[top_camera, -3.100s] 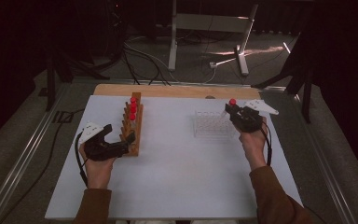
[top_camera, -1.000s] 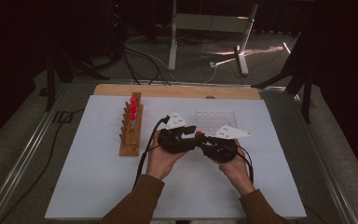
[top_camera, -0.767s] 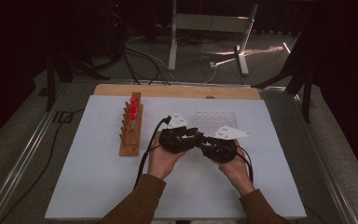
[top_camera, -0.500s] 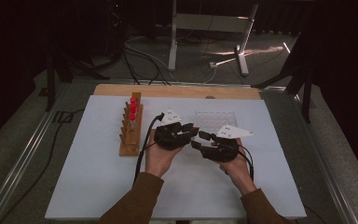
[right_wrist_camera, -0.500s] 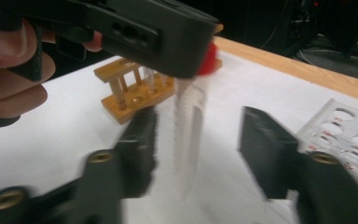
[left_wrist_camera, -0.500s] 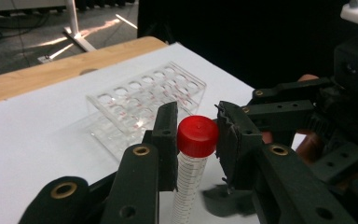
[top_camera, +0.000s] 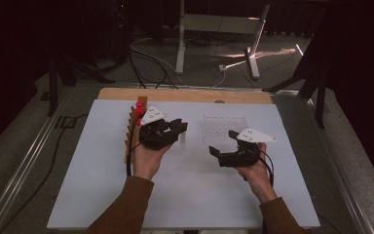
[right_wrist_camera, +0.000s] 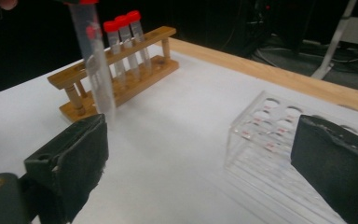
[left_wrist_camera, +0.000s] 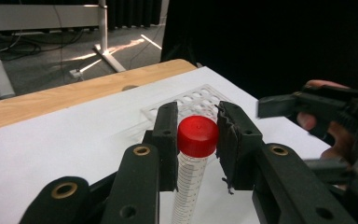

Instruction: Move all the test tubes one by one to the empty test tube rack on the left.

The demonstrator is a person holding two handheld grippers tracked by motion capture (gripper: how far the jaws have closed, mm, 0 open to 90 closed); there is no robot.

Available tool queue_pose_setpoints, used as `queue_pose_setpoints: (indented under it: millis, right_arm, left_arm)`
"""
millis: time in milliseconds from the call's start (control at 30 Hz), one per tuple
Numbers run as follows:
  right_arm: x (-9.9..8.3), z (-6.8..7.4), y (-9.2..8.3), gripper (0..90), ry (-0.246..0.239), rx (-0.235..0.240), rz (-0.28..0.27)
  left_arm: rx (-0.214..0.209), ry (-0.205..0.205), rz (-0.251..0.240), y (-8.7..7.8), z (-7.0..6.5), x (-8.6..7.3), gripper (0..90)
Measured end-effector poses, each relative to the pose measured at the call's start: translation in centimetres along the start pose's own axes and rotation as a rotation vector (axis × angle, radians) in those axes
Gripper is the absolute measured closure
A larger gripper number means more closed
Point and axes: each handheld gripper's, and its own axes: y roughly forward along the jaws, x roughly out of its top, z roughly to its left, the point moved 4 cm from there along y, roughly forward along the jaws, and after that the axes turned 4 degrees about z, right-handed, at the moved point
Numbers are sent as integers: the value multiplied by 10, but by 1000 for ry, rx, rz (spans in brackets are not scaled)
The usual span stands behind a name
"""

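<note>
Our left tool [left_wrist_camera: 196,140] is clamped on the tube [left_wrist_camera: 189,186] just under its red cap [left_wrist_camera: 197,135]. Our right tool [right_wrist_camera: 200,154] stands apart, empty. The tube seems light, stiff and slippery, so we grip high.

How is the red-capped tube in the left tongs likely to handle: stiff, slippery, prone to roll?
The tube looks like clear rigid plastic, so probably stiff and light. Its smooth round wall may slip; the left tongs clamp just under the cap, which should catch it. Laid on the white table, it would likely roll.

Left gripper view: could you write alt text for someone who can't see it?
Two black jaws clamp an upright clear tube just under its red cap. Behind lie a white table, a clear plastic rack, and the open right gripper.
</note>
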Motion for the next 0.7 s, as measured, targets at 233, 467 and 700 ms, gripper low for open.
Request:
queue_pose_setpoints:
  millis: [233, 467, 700]
  right_arm:
    - [-4, -8, -10, 6, 15, -24, -18]
    - [-7, -15, -18, 0, 14, -25, -27]
    - [-7, -21, -29, 0, 11, -42, -45]
  left_arm:
    - [69, 0, -10, -20, 20, -3, 711]
    - [167, -5, -46, -42, 40, -6, 711]
    - [241, -40, -86, -59, 61, -8, 711]
